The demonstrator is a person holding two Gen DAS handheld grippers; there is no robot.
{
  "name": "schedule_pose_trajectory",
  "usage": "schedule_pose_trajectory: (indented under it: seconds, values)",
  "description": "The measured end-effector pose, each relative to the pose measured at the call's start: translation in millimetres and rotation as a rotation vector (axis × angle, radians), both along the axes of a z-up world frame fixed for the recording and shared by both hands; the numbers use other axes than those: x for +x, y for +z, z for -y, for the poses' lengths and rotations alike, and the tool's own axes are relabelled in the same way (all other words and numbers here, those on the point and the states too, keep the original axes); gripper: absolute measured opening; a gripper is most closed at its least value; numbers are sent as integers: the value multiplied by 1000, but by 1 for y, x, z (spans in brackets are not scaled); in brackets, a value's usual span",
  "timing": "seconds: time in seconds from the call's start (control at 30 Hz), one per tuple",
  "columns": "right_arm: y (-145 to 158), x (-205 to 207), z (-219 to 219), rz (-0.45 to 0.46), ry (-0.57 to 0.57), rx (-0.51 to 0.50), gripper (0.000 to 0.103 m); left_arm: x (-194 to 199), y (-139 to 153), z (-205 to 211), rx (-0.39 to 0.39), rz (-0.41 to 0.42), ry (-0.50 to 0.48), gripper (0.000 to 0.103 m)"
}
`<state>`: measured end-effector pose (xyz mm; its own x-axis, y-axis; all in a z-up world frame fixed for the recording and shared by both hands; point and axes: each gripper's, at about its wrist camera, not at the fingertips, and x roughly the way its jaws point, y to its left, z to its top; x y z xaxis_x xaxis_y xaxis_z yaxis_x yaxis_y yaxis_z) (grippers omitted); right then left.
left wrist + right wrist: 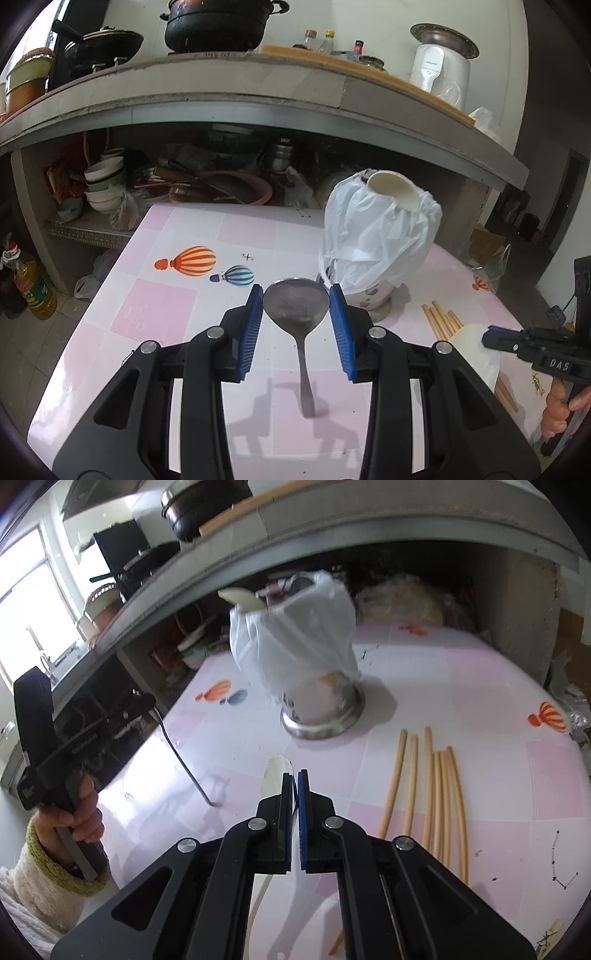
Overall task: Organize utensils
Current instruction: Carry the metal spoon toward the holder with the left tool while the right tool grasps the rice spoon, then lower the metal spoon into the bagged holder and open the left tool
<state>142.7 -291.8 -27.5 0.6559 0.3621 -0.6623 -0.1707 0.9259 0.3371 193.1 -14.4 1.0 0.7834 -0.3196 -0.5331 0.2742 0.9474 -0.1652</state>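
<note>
While both grippers work, one pink checked table (166,314) bears one bag-draped steel holder (321,720).
Six round wooden chopsticks (428,775) lie beside it; left gripper (296,299) clamps one steel spoon (295,302) upright; right gripper (294,775) pinches one pale plastic spoon (275,775).

Daylight floods in from the window (26,576), which is blown out to plain white. The pink checked tablecloth (159,310) is bright and evenly lit, with pale glare on its near edge. Soft grey shadows fall on the cloth toward the viewer from the metal spoon (295,306). Under the concrete counter (258,110) behind the cloth the shelf is dim and murky. Both views bulge, with straight edges curving and black corners. The left view is sharp; the right is smeared, and the bag-covered holder (295,642) on the cloth looks blurred.
</note>
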Motion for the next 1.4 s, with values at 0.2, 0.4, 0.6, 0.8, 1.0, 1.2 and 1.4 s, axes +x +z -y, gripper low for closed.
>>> schedule_pose_trajectory:
  seconds: [0.2, 0.4, 0.6, 0.8, 1.0, 1.2, 1.4]
  values:
    - [20, -10, 6, 62, -25, 14, 3, -9, 16, 3, 2, 40, -13, 35]
    - [31, -17, 12, 99, -40, 25, 3, -14, 36, 8, 9, 85, -32, 35]
    - [32, -22, 18, 107, -54, 33, 3, -8, 78, 21, 9, 150, -75, 35]
    - [28, -25, 26, 104, -65, 57, 3, 8, 140, 42, -36, 248, -139, 35]
    - [24, -25, 32, 104, -69, 75, 3, 44, 181, 80, -59, 293, -185, 35]
    - [20, -23, 37, 93, -73, 91, 3, 93, 174, 114, -57, 248, -203, 35]
    - [15, -21, 40, 82, -78, 102, 3, 126, 140, 137, -12, 192, -207, 35]
